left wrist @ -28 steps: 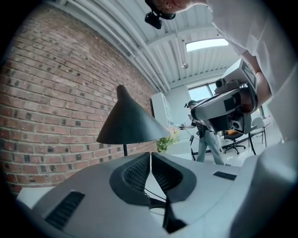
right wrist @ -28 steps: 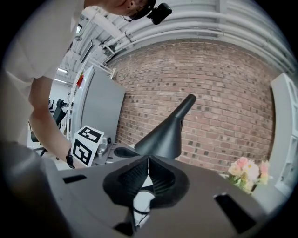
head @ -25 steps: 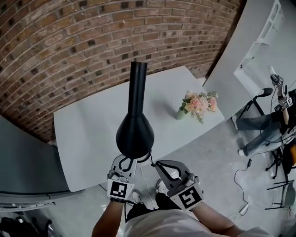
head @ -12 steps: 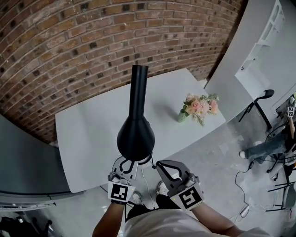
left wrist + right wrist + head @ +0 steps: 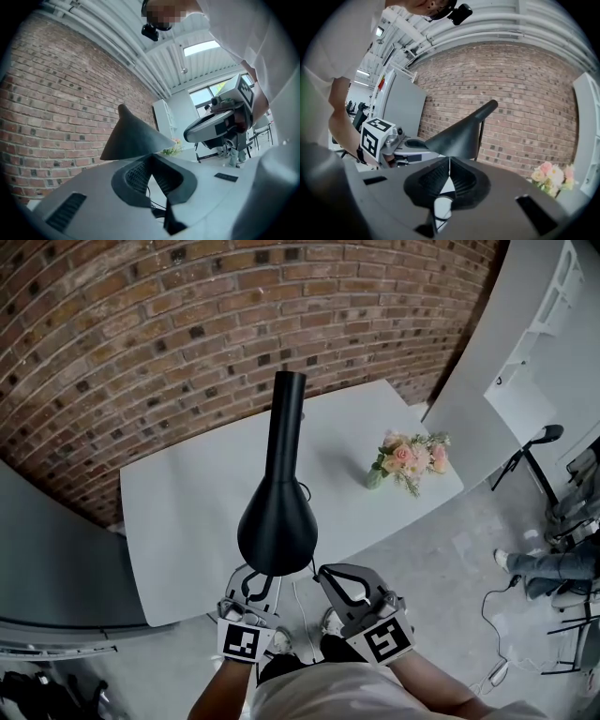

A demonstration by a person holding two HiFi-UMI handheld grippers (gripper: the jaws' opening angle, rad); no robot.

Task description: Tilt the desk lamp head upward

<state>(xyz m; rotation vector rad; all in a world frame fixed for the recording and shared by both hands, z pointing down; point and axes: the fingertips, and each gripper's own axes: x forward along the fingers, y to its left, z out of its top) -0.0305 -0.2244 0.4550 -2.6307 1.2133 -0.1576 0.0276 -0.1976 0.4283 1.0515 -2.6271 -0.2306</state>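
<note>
Lamp head [image 5: 276, 526] hangs over the table's [image 5: 178, 521] near edge, mouth facing down. Left gripper [image 5: 260, 575] looks pinched on its rim. Right gripper [image 5: 325, 572] is closed w/ nothing in it, just beside. Grip made; upward tilt prob. all left to do.

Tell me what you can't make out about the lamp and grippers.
Lamp base: head view, under the lamp head and neck.
Whether the left gripper pinches the rim: head view, the lamp head hides its tips.
Person at right: head view, edge cuts off all but legs.
</note>
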